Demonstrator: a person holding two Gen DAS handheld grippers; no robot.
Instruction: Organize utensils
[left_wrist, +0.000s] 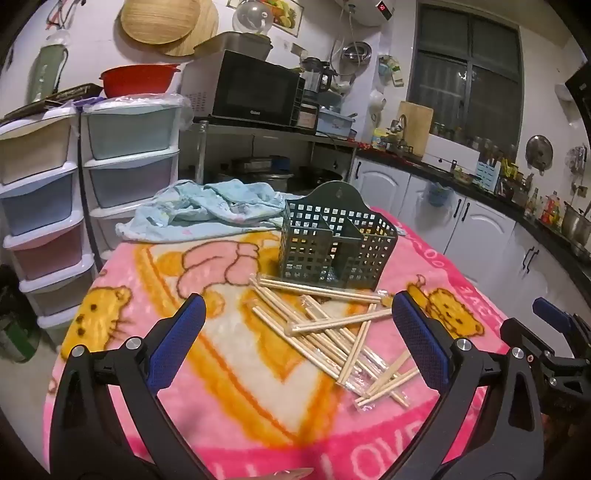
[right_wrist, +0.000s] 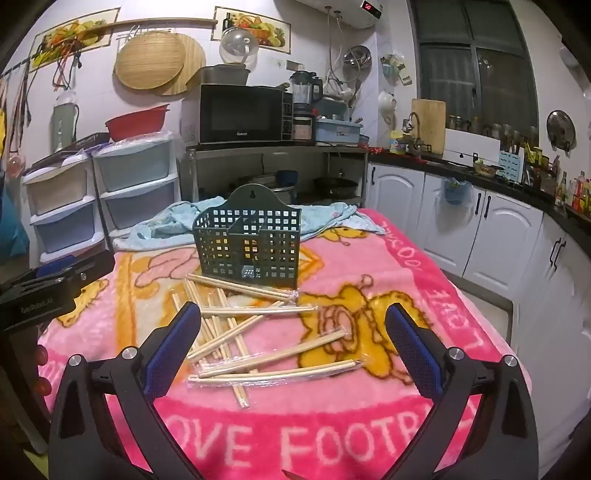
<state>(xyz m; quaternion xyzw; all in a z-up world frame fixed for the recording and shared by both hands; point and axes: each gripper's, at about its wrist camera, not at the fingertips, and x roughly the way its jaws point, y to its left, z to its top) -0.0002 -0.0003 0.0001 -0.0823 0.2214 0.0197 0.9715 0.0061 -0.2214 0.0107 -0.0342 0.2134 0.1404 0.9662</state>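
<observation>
- The left hand-held gripper (left_wrist: 295, 332) hangs over the near part of the tabletop (left_wrist: 229, 424), tilted somewhat downward, its two blue-padded fingers (left_wrist: 177, 332) spread wide with nothing between the pads.
- The right hand-held gripper (right_wrist: 291, 339) is angled down the same way, released and wide apart; its blue fingers (right_wrist: 413, 354) stand on either side of the pile but touch none of it.
- In the left wrist view the right hand-held gripper shows at the right edge, beside the left one and apart from it.
- The chopsticks (left_wrist: 332, 325) lie loose and criss-crossed in a scattered heap on the pink cartoon blanket (right_wrist: 332, 443) that covers the tabletop, several still in clear plastic sleeves.
- The heap sits just in front of the dark green perforated holder (left_wrist: 336, 247); the farthest sticks lie against or just beside its base.
- The holder stands upright, with a raised back plate bearing a hanging hole and an inner divider that splits it into compartments.
- Through its grid walls the compartments show no chopsticks inside; a small pale bit near the bottom front in the right wrist view is too small to identify.
- A crumpled light blue cloth (left_wrist: 207, 210) lies behind the holder at the far edge.
</observation>
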